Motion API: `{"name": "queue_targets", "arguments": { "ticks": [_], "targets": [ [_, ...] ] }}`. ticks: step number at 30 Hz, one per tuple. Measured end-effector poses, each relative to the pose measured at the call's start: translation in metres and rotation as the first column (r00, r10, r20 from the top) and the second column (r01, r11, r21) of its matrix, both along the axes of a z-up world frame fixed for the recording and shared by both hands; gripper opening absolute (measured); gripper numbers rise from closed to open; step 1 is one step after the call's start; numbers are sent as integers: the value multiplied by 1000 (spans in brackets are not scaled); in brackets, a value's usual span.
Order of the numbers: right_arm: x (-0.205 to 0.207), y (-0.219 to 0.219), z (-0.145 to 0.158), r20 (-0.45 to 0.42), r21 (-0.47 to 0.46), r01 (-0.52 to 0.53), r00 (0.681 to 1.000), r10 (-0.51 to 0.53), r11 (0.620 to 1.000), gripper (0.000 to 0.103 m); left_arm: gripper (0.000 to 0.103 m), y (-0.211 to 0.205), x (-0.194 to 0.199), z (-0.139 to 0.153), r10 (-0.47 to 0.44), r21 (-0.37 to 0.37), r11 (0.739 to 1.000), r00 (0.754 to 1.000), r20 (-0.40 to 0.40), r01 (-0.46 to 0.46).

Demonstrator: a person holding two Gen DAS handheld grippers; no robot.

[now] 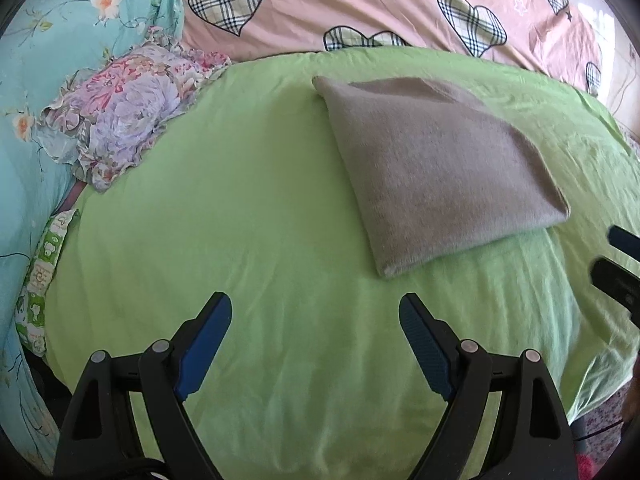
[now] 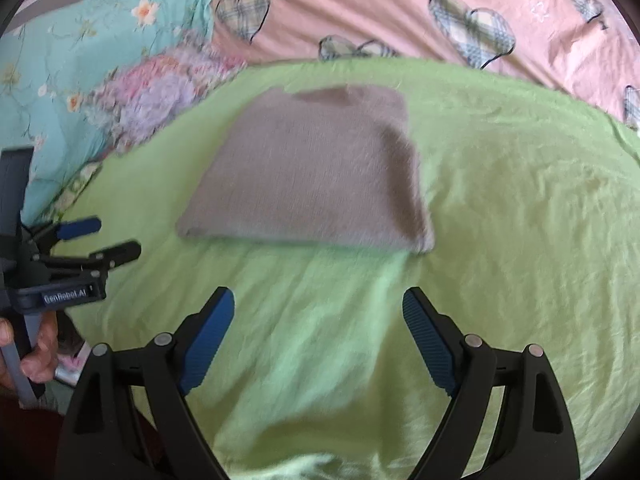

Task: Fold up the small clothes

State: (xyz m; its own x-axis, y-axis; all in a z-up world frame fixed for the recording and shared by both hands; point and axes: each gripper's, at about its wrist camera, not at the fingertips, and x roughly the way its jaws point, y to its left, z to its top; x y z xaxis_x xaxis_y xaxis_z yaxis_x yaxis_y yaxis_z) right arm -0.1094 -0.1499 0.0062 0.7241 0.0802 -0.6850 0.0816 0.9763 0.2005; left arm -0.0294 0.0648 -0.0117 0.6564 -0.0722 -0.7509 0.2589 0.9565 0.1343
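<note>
On green sheet, folded grey garment lies flat.

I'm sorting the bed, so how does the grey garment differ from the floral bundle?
The grey garment is plain; the floral bundle is patterned. The garment is folded into a flat rectangle; the bundle is crumpled. The garment lies mid-sheet; the bundle sits at the green sheet's edge. Both are cloth, untouched.

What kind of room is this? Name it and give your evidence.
Probably a bedroom. The folded grey garment lies on a green sheet spread over a bed, with a pink heart-print quilt and a floral pillow behind.
</note>
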Motion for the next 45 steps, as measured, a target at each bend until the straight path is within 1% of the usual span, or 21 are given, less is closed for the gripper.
{"name": "queue_targets", "arguments": {
  "ticks": [1,3,4,5,7,9,11,14,19,24,29,33,38,45],
  "targets": [
    [0,-4,1,15,28,17,1000,-17,999,103,86,-1,2,1,3,-1,1000,1000,3,-3],
    [5,-11,0,12,78,12,1000,-13,997,103,86,-3,6,2,19,11,1000,1000,13,-20],
    [11,-13,-1,-13,81,-1,1000,2,997,103,86,-4,9,3,34,23,999,999,17,-34],
    [17,-12,-1,-41,58,-10,999,12,998,103,86,-5,11,4,41,31,999,999,22,-41],
    [23,-8,4,-44,-4,-12,999,12,1000,103,87,-6,14,5,51,40,998,998,29,-53],
    [27,-7,7,-48,-23,-28,998,27,999,103,87,-7,18,5,44,25,999,999,20,-44],
    [37,-9,6,-83,-18,-47,996,45,999,103,87,-9,22,5,48,19,999,999,21,-48],
    [48,-12,4,-121,30,-103,987,106,994,103,87,-13,29,4,45,29,999,999,23,-45],
    [63,-10,5,-151,-28,-105,983,100,994,103,87,-20,40,3,64,45,997,997,33,-66],
    [79,-15,3,-188,5,-116,975,115,993,103,87,-27,47,1,53,53,997,998,24,-55],
    [90,-21,4,-181,16,-88,979,89,996,103,87,-29,50,0,47,44,998,999,19,-47],
    [98,-22,2,-180,36,-94,979,99,995,103,87,-29,52,2,44,23,999,999,17,-45],
    [104,-19,2,-176,17,-93,980,95,996,103,89,-30,53,9,42,1,999,999,30,-42],
    [108,-23,3,-172,29,-83,981,87,996,103,89,-34,54,14,36,-8,999,999,30,-36]
  ]
}}
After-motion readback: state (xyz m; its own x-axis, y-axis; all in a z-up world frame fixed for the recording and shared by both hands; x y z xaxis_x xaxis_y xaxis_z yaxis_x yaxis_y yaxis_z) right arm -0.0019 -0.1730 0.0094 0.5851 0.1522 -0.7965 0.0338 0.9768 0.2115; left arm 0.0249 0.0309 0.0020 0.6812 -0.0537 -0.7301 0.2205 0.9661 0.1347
